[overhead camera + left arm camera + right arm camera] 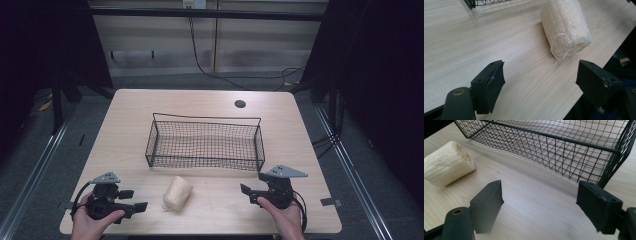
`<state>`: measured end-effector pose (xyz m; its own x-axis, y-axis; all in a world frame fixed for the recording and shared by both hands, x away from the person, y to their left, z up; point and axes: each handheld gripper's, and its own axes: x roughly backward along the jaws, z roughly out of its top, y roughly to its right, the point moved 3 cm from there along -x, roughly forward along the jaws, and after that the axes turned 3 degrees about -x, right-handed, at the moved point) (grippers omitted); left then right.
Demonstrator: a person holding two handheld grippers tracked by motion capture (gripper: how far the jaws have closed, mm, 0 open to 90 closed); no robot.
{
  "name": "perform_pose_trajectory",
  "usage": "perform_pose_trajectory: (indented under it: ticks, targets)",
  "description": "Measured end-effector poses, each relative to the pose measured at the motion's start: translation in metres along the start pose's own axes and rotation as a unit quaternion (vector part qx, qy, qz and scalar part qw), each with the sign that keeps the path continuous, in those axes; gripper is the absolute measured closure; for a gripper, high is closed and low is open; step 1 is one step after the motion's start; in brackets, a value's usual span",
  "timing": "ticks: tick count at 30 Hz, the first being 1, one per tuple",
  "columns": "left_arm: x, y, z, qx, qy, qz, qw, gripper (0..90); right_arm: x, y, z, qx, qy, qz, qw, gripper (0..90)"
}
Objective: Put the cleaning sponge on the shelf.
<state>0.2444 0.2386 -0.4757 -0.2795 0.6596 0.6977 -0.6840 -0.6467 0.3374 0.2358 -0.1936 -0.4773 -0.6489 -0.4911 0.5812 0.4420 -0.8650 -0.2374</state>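
Light wood table point(125, 125) on a grey floor, dark curtains at the sides. Black wire basket point(205, 142) sits mid-table with nothing in it. Pale loofah sponge point(177, 193) lies on its side near the front edge, just in front of the basket, between both grippers (a loose string loop shows at its end in the left gripper view). Left gripper point(135, 200) held low at front-left, jaws spread, nothing between them. Right gripper point(252, 182) at front-right near the basket's corner, jaws spread too.
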Motion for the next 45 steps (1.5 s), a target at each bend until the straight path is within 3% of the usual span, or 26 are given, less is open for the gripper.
perform_pose_trajectory:
  ticks: [3, 6, 11, 22, 25, 30, 35, 45]
  targets:
    - [0.0, 0.001, 0.0, 0.0, -0.001, -0.004, 1.0, 22.4, 0.001, 0.0, 0.0, 0.002, -0.001, 0.001, 1.0, 20.0]
    - [0.003, 0.005, 0.0, -0.002, 0.002, -0.014, 0.9999, 35.6, 0.002, -0.001, -0.001, 0.001, -0.002, 0.003, 1.0, 19.2]
    - [0.004, 0.009, 0.001, 0.009, 0.001, -0.017, 0.9998, 34.6, 0.001, -0.004, -0.001, 0.007, -0.003, 0.004, 1.0, 18.1]
    - [0.001, 0.021, 0.016, -0.022, -0.031, -0.011, 0.9992, 30.4, -0.001, -0.007, -0.002, 0.012, -0.013, 0.008, 0.9998, 17.9]
    - [0.0, 0.027, 0.021, -0.031, -0.05, -0.016, 0.9982, 34.1, -0.001, -0.008, -0.002, 0.015, -0.014, 0.009, 0.9998, 18.0]
    - [-0.003, 0.031, 0.029, -0.031, -0.068, -0.017, 0.9971, 32.8, -0.002, -0.008, -0.003, 0.014, -0.016, 0.011, 0.9997, 17.9]
    - [-0.007, 0.03, 0.037, -0.024, -0.094, 0.001, 0.9953, 30.0, -0.003, -0.009, -0.003, 0.015, -0.019, 0.013, 0.9996, 18.0]
    - [-0.013, 0.04, 0.058, -0.039, -0.127, 0.009, 0.9911, 25.6, -0.004, -0.01, -0.004, 0.015, -0.025, 0.016, 0.9994, 17.8]
